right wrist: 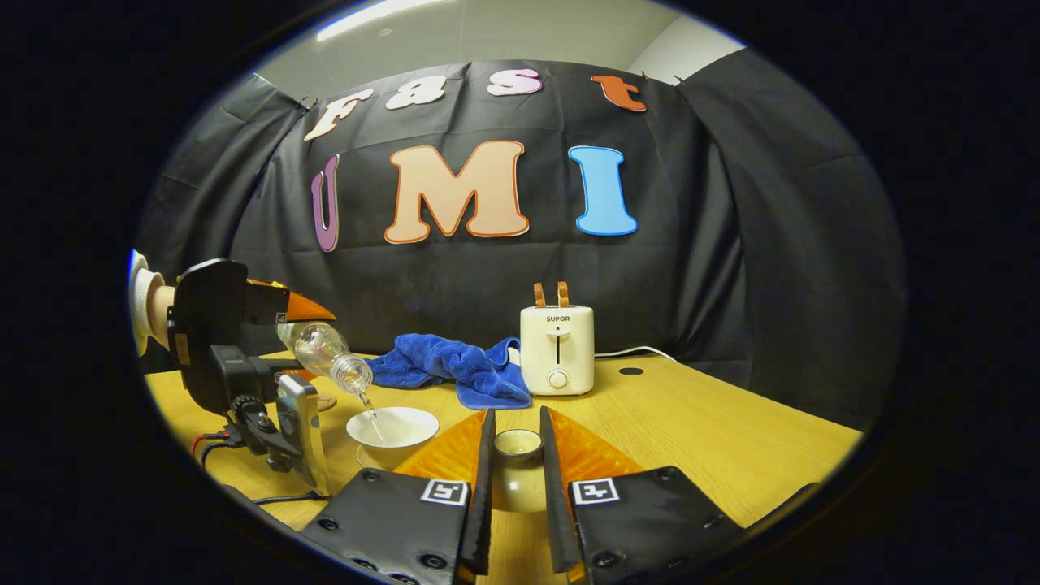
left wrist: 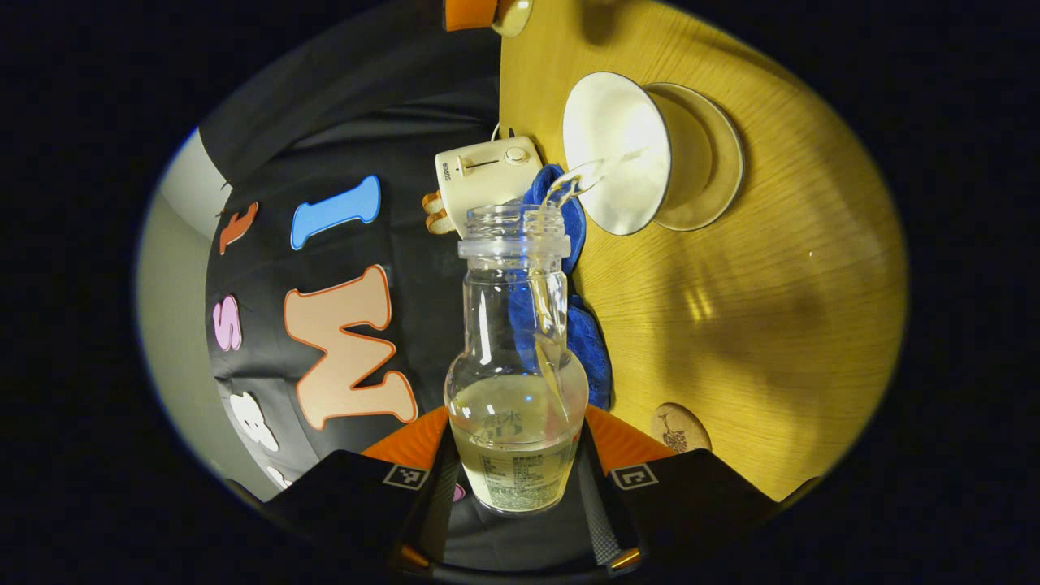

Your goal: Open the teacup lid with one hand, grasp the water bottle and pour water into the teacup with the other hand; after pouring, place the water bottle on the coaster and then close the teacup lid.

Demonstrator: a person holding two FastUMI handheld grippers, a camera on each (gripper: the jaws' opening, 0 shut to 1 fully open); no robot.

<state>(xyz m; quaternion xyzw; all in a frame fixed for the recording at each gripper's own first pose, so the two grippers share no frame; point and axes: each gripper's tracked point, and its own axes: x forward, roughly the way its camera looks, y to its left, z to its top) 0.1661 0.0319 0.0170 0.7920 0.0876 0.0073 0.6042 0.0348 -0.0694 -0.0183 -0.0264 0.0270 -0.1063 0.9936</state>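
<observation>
1. your left gripper is closed tight on the water bottle, one finger on each side of its fat lower part.
2. the bottle is tipped over, with its open mouth pointing at the teacup.
3. a thin stream of water runs from the mouth into the white cup.
4. the cup sits on its saucer on the wooden table.
5. the bottle has only a little pale water left in it.
6. the round coaster lies on the table near your left gripper, well apart from the cup.
7. your right gripper is closed on the teacup lid, which sits between its two fingers, held above the table.
8. in the right gripper view, the lid is just to the right of the cup, and the tipped bottle pours down into it.
9. a blue cloth and a small toaster sit behind the cup, near the black wall.
</observation>
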